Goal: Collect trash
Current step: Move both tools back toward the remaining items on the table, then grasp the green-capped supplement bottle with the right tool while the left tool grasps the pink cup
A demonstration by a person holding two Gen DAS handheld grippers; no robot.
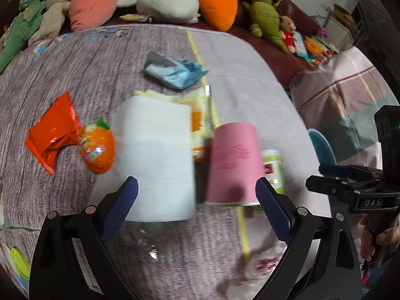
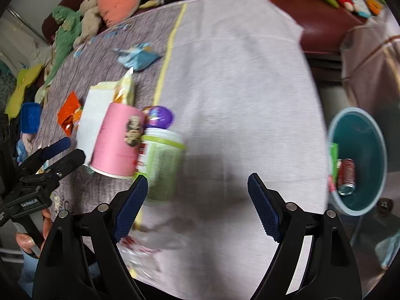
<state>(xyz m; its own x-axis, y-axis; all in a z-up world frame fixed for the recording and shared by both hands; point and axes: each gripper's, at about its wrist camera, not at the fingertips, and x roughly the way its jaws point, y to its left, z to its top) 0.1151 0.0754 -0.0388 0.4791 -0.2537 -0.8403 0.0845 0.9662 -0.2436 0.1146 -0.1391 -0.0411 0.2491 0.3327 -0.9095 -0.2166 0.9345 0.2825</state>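
Both pairs of fingers stand wide apart and hold nothing. The left gripper [image 1: 196, 195] hangs, pointing steeply down, over a flat white paper sheet [image 1: 155, 160] and an upturned pink paper cup [image 1: 233, 165]; its blue ribbed fingers [image 1: 125, 205] touch neither. The right gripper [image 2: 197, 200] hovers over bare cloth, with a tipped green-and-white plastic tub [image 2: 160, 162] just beside its left-hand finger.

The trash lies in a cluster on the bed [image 2: 237, 75], around the yellow seam between its purple and pale halves: sheet, cup and tub touching or overlapping, a yellow snack packet [image 1: 200, 115] partly under the sheet, an orange carrot-shaped plastic capsule [image 1: 97, 147] against a crumpled orange foil wrapper [image 1: 52, 132], a blue-and-white crumpled wrapper [image 1: 175, 71] nearer the headboard edge, and a purple plastic egg [image 2: 158, 117] behind the tub. A clear crinkled plastic bag [image 1: 262, 267] lies nearest the foot edge.

A teal plastic bin [image 2: 362, 130] stands off the bed's right edge, already holding a red drink can [image 2: 346, 175].

Judged step: selecting the next piece. Good practice would be for the right gripper to take the tub, the piece closest to the bin, closing across its round body; the left gripper should straddle the cup's wall, not the limp sheet, which is likely to slip or fold.
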